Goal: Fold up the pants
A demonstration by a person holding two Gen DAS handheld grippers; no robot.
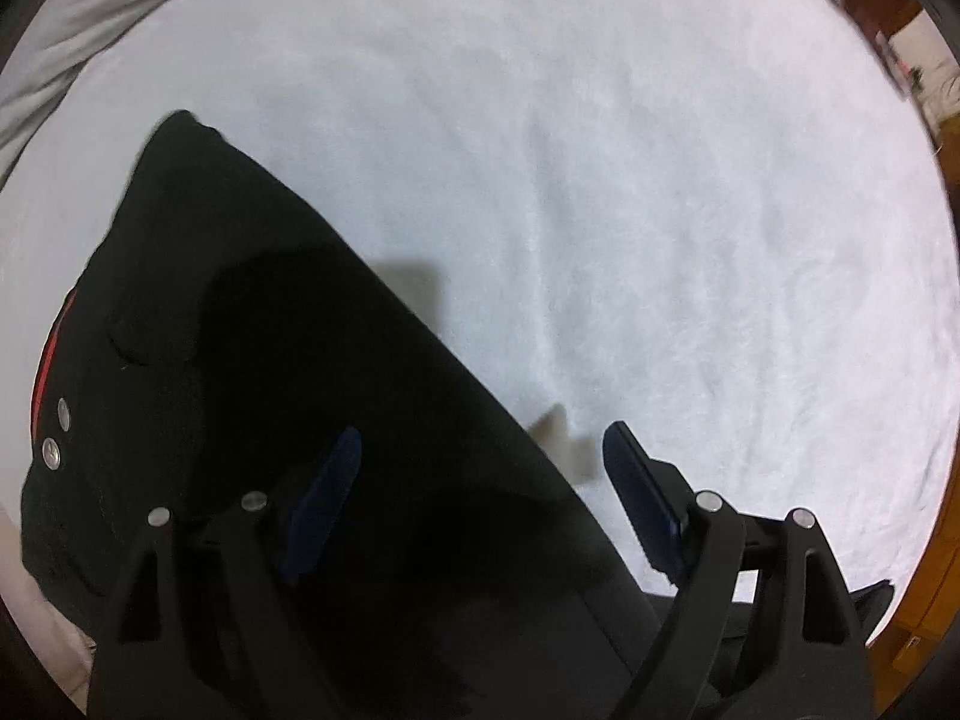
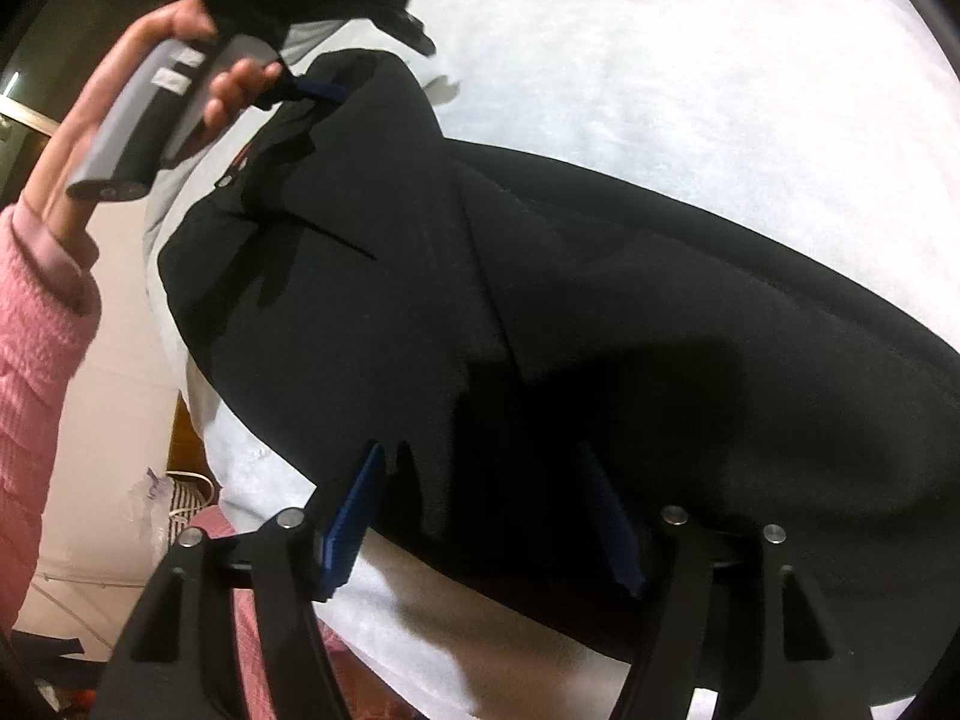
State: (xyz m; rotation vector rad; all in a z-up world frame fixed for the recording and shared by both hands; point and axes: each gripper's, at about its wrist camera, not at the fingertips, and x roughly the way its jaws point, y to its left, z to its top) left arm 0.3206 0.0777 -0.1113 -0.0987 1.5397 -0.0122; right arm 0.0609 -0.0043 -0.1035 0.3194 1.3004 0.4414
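Note:
Black pants [image 1: 288, 372] lie folded on the white bed cover [image 1: 660, 210], the waist with silver snaps [image 1: 53, 453] and red lining at the left. My left gripper [image 1: 480, 480] hovers open over the pants' long edge, one blue pad [image 1: 327, 498] above the cloth and the other above the cover, with nothing held. In the right wrist view the pants [image 2: 600, 300] fill the middle. My right gripper [image 2: 489, 498] stands open over their near edge, its pads clear of the cloth. A hand in a pink sleeve holds the left gripper [image 2: 372, 66] above the waist end.
Grey bedding [image 1: 78, 18] is bunched at the cover's far left. Brown wood [image 1: 942, 570] borders the bed on the right. Beside the bed, the right wrist view shows pale floor [image 2: 114, 396], a striped bag [image 2: 186, 492] and pink cloth [image 2: 252, 618].

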